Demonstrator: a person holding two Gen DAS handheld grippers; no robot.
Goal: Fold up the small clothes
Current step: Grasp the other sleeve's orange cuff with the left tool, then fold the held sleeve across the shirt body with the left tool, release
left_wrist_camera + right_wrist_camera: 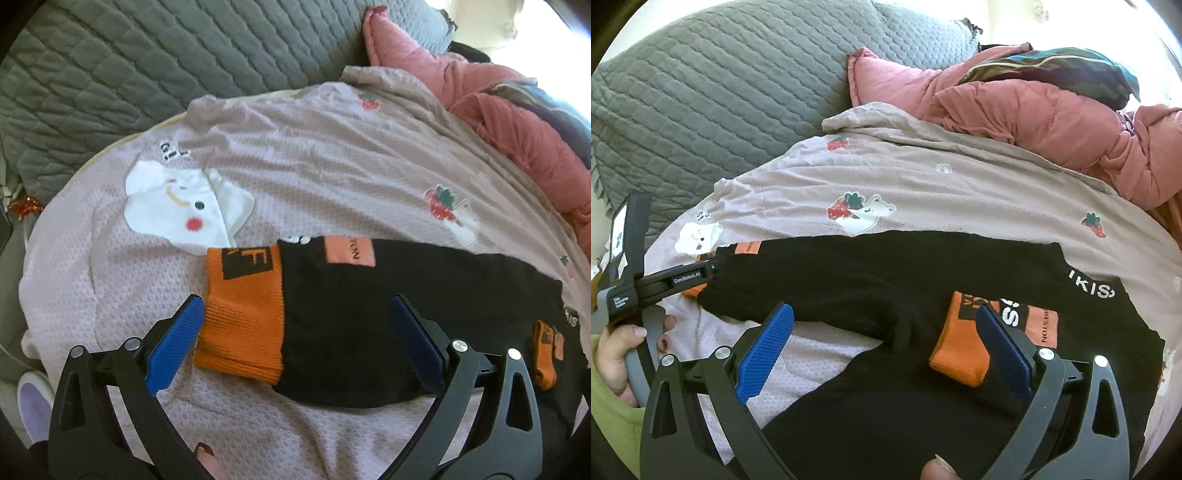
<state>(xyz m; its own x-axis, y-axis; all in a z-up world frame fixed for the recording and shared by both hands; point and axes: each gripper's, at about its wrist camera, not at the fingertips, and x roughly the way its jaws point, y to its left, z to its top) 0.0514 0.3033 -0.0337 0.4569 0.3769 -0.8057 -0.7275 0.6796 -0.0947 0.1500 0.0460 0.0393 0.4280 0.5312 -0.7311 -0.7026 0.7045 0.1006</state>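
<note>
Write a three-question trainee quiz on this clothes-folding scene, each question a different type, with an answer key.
1. True or false: the left gripper is clamped shut on the orange cuff.
2. Multiple choice: what lies under the black garment? A) a bare wooden table B) a pale pink sheet printed with strawberries and bears C) a blue towel
3. Fill in: beyond the sheet, beside the grey quilted pillow, lies a crumpled ____ quilt.

Key:
1. False. Its jaws are wide apart, with the cuff lying between them.
2. B
3. Pink

The right gripper is also open, over the garment's other orange cuff.
</note>
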